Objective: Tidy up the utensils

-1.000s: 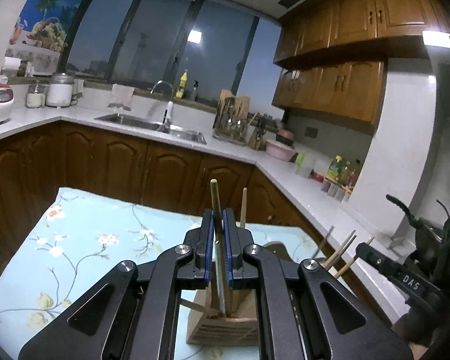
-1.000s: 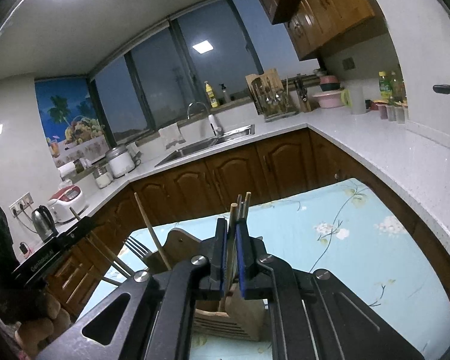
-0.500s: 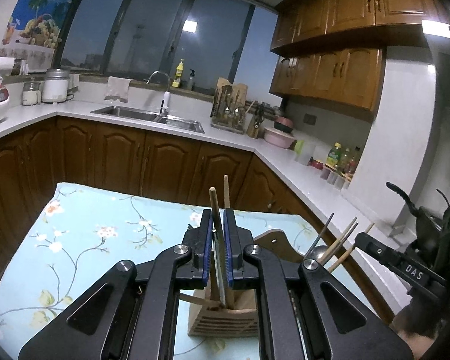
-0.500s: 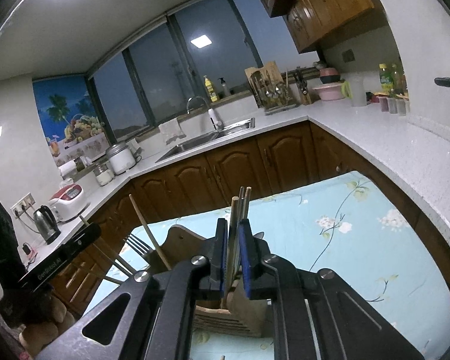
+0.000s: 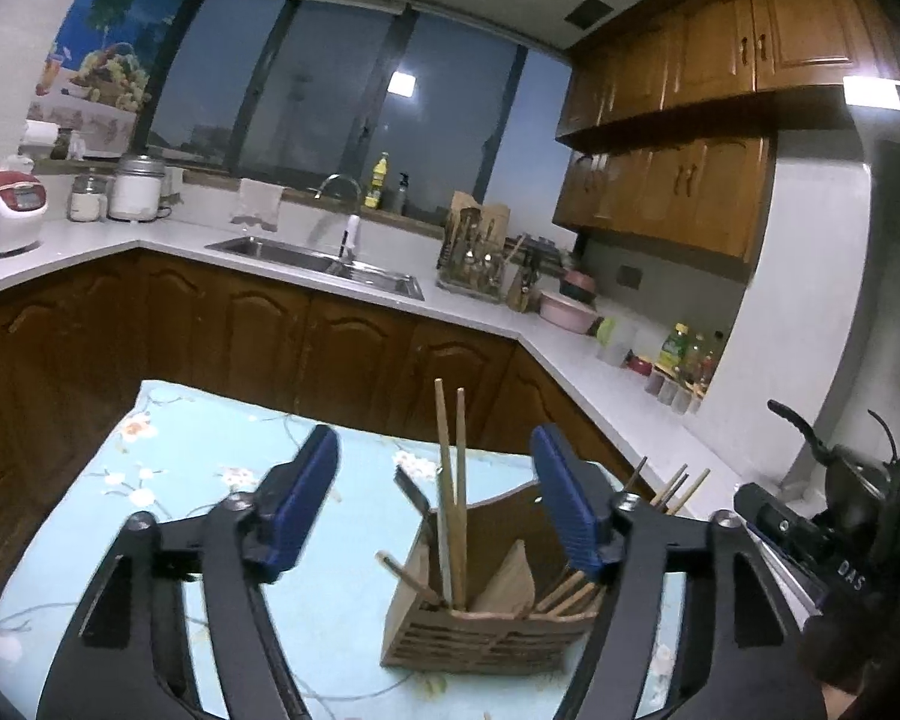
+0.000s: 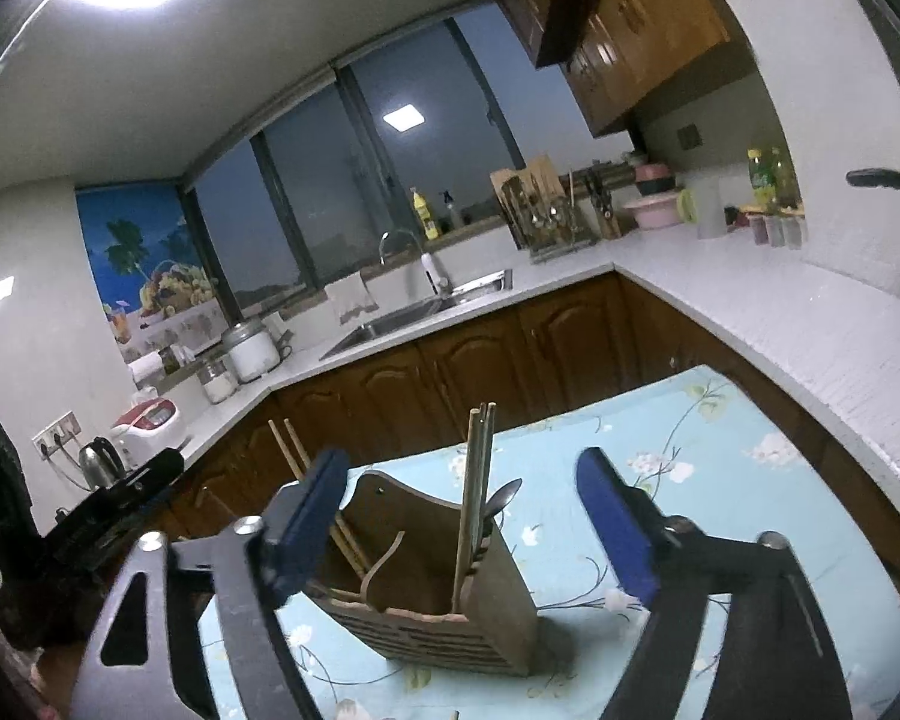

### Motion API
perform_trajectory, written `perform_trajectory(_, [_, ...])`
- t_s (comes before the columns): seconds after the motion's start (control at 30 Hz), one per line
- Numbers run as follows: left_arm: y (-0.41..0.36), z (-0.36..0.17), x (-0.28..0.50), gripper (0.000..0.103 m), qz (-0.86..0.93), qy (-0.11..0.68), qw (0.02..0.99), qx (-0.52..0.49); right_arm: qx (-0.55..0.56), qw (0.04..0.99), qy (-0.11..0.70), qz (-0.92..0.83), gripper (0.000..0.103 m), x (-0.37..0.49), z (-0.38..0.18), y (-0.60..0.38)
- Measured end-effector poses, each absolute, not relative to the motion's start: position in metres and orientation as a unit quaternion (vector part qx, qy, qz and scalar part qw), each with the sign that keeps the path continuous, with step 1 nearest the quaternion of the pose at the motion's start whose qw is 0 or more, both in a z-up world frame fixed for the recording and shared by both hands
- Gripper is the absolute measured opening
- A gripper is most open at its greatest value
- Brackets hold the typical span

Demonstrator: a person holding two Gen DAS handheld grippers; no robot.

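Observation:
A wooden utensil holder (image 5: 486, 630) stands on the floral blue tablecloth (image 5: 210, 468). In the left wrist view, two chopsticks (image 5: 450, 480) stand upright in its left compartment, with a fork (image 5: 411, 486) behind and more chopsticks (image 5: 672, 489) at the right. My left gripper (image 5: 435, 492) is open and empty above the holder. In the right wrist view the holder (image 6: 438, 600) carries upright chopsticks (image 6: 477, 480), a spoon (image 6: 504, 495) and more chopsticks (image 6: 291, 450) at the left. My right gripper (image 6: 462, 516) is open and empty around the holder.
Wooden cabinets and a white counter (image 5: 600, 372) run behind and to the right of the table. A sink (image 5: 324, 264), a dish rack (image 5: 474, 258), bottles (image 5: 684, 354) and a rice cooker (image 5: 6, 210) stand on it. The other gripper's body (image 5: 810, 540) shows at the right.
Both grippers have opened and let go of their chopsticks, which now stand in the holder. Both have drawn back slightly.

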State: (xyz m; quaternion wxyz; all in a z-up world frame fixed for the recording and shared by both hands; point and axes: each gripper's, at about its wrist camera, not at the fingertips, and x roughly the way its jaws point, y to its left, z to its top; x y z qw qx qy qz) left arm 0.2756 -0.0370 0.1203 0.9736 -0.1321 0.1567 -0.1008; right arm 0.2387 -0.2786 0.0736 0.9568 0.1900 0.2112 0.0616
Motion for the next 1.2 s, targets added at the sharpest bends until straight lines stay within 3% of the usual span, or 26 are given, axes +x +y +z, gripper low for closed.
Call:
perform_trajectory(0.3, [-0.014,0.097,0.228,0.087,-0.077,0.177,0.97,-0.15,0.175,0.955,0.227,0.078,0.089,0.197,0.061,-0.261])
perform_trajectory(0.83, [0.026,0.03,0.105,0.093,0.0,0.233,0.958,-0.164,0.112,0.947,0.289,0.085,0.092,0.089,0.004,-0.217])
perform_trajectory(1.13, [0.014,0.028,0.057,0.096,0.016,0.176,0.981,-0.083,0.074,0.972,0.21,0.071,0.092,0.03,0.026,-0.219])
perform_trajectory(1.2, [0.01,0.035,0.042,0.097,0.016,0.146,0.987,-0.057,0.068,0.982,0.165,0.066,0.099,0.015,0.045,-0.22])
